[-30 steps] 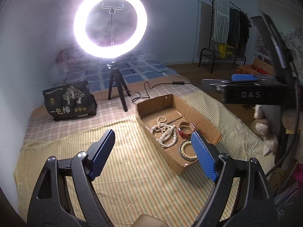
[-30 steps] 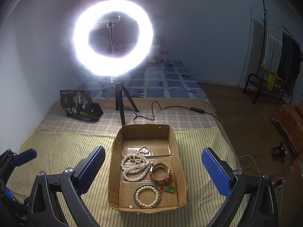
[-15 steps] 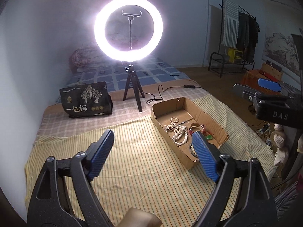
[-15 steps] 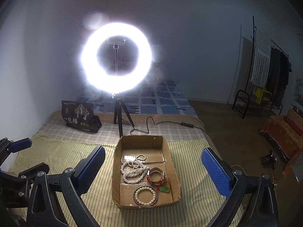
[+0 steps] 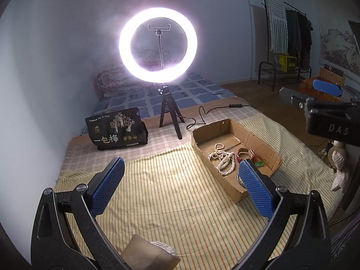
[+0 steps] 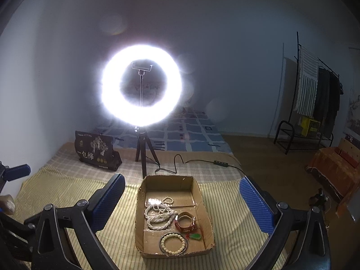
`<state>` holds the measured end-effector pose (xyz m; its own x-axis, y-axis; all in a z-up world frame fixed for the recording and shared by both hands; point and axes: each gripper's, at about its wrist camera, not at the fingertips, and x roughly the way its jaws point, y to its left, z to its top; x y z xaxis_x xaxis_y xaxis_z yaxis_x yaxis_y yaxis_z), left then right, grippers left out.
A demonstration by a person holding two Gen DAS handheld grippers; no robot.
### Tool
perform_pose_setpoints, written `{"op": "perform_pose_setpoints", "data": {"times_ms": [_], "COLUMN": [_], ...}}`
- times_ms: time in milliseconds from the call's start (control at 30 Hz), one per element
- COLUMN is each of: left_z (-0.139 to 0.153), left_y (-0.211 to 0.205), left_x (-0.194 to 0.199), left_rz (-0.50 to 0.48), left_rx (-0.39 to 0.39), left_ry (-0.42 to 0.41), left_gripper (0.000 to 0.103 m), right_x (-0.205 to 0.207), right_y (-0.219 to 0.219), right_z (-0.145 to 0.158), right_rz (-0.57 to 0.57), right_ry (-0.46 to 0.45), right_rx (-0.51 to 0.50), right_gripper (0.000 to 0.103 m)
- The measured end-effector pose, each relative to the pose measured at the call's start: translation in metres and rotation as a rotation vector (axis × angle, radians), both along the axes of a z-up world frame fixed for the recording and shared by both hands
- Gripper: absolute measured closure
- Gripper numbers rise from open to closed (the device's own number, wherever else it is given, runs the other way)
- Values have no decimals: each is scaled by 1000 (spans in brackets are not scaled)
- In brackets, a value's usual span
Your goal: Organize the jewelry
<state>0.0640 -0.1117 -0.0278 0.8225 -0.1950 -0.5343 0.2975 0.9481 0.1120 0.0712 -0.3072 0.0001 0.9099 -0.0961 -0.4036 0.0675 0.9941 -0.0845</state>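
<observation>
Right wrist view: cardboard box (image 6: 173, 216) on striped bedspread (image 6: 67, 193), all jewelry already inside. Pearl necklace (image 6: 158, 213) heaped mid-box; brown leather band (image 6: 185, 221) just beside it toward box's right wall; cream bead bracelet (image 6: 172, 243) at box's near end; green pendant (image 6: 195, 236) w/ red cord near box's near-right corner. Far end of box bare. Nothing loose seen on bedspread around box.

Right gripper (image 6: 181, 200) spread wide, nothing betw. blue pads, hovering above box's near end, box framed betw. fingers. Left gripper (image 5: 181, 181) likewise released & empty, jaws just been opening to full width, held off box's left side; right fingertip overlapping box's near corner in left wrist view, bracelet mostly hidden behind it.

Ring light (image 6: 141, 85) on tripod behind box's far end, cable trailing past box's far-right corner. Black printed bag (image 6: 95, 150) well left of box's far end.

Step in hand, by judgement: end of placing phase – pieces boxed, both grippers empty & clear. Task looks nearly done or done. If tidying left: next move prob. a reach down into box to separate tangled pearl strand from band, needing low approach, narrow pinch on a few beads, care not to snag red cord or drag light cardboard.
</observation>
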Motion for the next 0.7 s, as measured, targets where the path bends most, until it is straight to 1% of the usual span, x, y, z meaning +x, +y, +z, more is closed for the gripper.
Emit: {"op": "perform_pose_setpoints", "data": {"times_ms": [133, 267, 500, 700], "left_z": [-1, -2, 0, 2], "left_y": [-1, 1, 8, 10], "left_x": [0, 1, 4, 5], "left_rz": [-3, 15, 33, 32], "left_rx": [-6, -12, -48, -57], "left_ry": [5, -1, 8, 4], "left_gripper": [0, 0, 0, 0], "right_x": [-3, -4, -3, -2], "right_y": [2, 3, 2, 1], "right_z": [1, 2, 0, 0], "right_rz": [-3, -7, -12, -17], "right_ry": [-16, -29, -22, -23], "right_rx": [3, 4, 6, 2], "right_gripper": [0, 0, 0, 0]}}
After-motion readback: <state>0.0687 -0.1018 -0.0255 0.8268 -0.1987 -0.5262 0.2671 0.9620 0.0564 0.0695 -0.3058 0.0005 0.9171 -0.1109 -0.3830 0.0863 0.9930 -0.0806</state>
